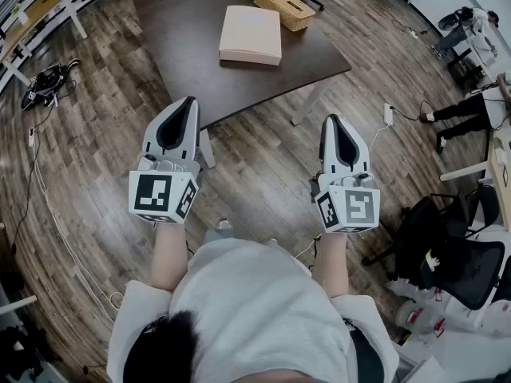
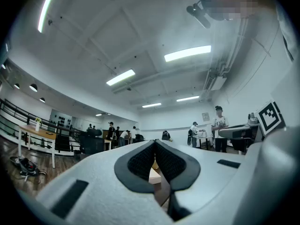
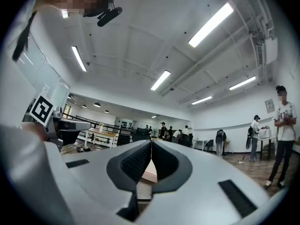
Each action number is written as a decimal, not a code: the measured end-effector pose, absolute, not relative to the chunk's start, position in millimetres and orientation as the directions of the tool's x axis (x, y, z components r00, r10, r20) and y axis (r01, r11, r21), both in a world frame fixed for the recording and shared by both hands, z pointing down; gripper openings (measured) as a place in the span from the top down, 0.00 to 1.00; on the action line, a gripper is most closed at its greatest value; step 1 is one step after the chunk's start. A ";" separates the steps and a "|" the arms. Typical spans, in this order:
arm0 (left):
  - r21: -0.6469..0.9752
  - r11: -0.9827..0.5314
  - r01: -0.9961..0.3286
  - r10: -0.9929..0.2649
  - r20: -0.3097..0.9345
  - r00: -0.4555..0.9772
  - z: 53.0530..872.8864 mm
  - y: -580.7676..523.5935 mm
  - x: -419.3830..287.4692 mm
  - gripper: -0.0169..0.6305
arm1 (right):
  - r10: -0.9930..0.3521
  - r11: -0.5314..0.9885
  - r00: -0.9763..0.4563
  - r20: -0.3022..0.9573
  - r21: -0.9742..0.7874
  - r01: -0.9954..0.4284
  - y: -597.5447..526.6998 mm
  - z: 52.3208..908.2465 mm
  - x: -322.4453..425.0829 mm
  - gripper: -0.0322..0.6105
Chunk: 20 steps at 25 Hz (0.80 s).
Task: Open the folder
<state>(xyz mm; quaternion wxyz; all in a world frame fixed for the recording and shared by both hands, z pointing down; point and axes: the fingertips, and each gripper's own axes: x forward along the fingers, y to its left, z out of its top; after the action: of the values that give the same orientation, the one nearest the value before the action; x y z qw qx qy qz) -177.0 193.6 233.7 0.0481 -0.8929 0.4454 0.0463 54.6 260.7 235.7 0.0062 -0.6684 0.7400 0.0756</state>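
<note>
We see both grippers held out in front of the body, side by side and almost parallel, pointing forward to the dark table point(image 1: 180, 62) and nearly level. The left forearm point(image 1: 169, 254) and the right forearm point(image 1: 334, 263) come out straight from short white sleeves; the hands themselves are hidden behind the marker cubes.

The left gripper point(image 1: 188, 106) has its jaws pressed together. In the left gripper view the two dark pads meet at the tip point(image 2: 154, 142) and nothing is pinched between them. Its tip lies about at the near edge of the table in the head view.

The right gripper point(image 1: 330, 122) is also closed: in the right gripper view the pads touch at the tip point(image 3: 151, 141) and we find nothing held there. This gripper is over the wooden floor point(image 1: 263, 166), near a table leg point(image 1: 305, 106).

The folder point(image 1: 250, 34) lies flat and closed on the table, well apart from both grippers and between their two lines of pointing. A woven basket point(image 1: 285, 8) stands just behind it. Through the hollow behind the closed tips a pale piece of the folder shows in each gripper view.
</note>
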 end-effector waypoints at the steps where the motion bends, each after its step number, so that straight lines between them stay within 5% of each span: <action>1: -0.045 -0.598 -0.800 -0.791 -0.126 0.599 233.3 194.0 -177.1 0.96 | -0.988 0.094 -0.106 -0.112 0.103 -0.990 261.2 235.6 54.6 0.93; 20: -0.052 -0.619 -0.783 -0.773 -0.135 0.620 231.2 179.1 -196.9 0.96 | -0.990 0.047 -0.058 -0.131 0.090 -0.995 252.7 234.6 35.0 0.93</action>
<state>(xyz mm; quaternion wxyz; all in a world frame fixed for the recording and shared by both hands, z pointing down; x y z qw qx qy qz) -196.9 179.1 231.2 0.0527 -0.8985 0.4330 0.0498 35.0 252.7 234.6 0.0166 -0.6860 0.7232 0.0782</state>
